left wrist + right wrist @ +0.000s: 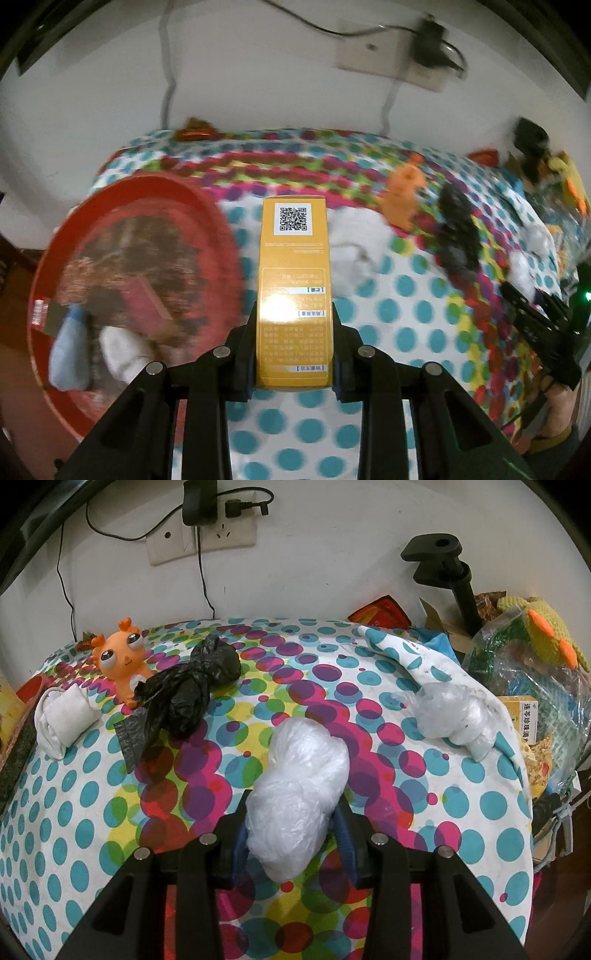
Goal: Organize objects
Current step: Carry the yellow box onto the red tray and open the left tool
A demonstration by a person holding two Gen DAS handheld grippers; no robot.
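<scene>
Left claw (293, 347) clamps yellow box (293, 291) (red basin (122, 206) beside); right claw (291, 830) grips clear bag (299, 794)

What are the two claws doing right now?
Left claw: shut on the tall yellow cardboard box.
Right claw: shut on the knotted clear plastic bag bundle.

Left gripper (294, 332) has black angular plastic arms with round silver bolts. Right gripper (291, 823) looks alike, with blue finger pads (241, 843).
</scene>
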